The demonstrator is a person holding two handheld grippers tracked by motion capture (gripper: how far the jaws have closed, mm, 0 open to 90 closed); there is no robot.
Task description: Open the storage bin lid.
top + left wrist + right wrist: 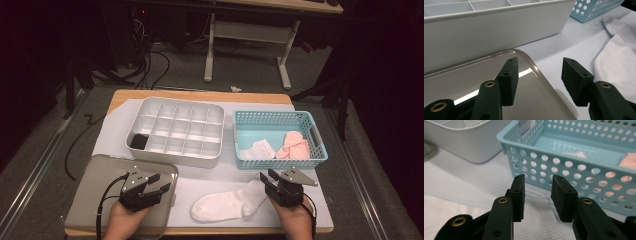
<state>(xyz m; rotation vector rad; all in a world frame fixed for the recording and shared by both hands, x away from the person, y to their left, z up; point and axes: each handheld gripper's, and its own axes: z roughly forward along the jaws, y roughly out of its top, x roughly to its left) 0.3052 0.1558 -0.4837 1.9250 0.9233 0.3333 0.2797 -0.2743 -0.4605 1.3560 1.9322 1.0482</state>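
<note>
The work looks to be sorting socks into the white plastic divided organizer box (175, 131), and it is near its beginning. One dark rolled item (138, 142) already sits in the near left compartment; the other compartments are empty. A white cotton sock (230, 202) lies flat on the desk (200, 95) between both grippers. More socks, white and pink, wait in the light blue perforated basket (278, 137). The left gripper (157, 183) hovers over the grey lid (100, 192), jaws wide and empty. The right gripper (266, 176) is just above the sock's cuff, jaws half open, holding nothing.
</note>
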